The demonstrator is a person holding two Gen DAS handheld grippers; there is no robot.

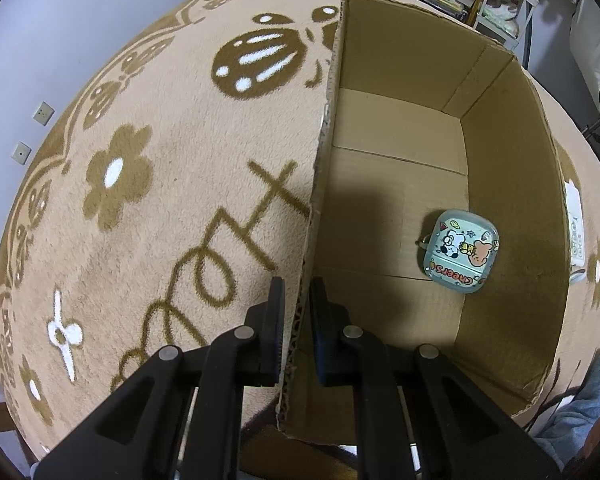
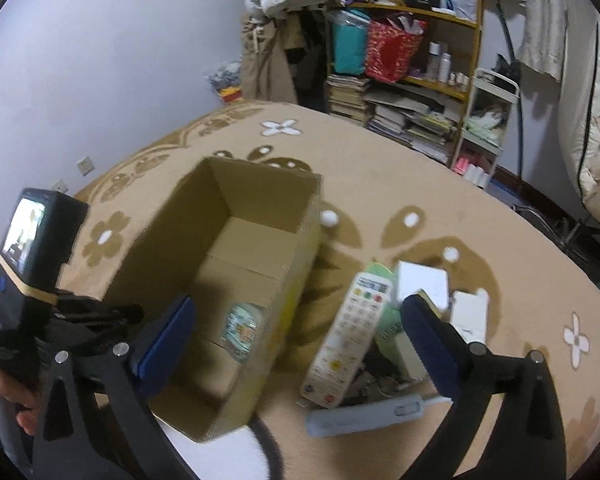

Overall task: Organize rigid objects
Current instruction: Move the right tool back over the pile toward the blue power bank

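Now: small pale-blue cartoon-printed case (image 1: 462,251) is lying flat on the floor of the open brown cardboard box (image 1: 400,60) | left gripper (image 1: 297,320) fingers are clamping the box's side wall | right gripper (image 2: 296,320) fingers are standing wide apart, gripping nothing, over box edge and white remote control (image 2: 346,336) | box is sitting on beige flower-patterned carpet (image 1: 140,160)

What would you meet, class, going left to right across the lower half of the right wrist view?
Left gripper clamped on the cardboard box wall → cartoon case inside the box → white remote control → small white box.
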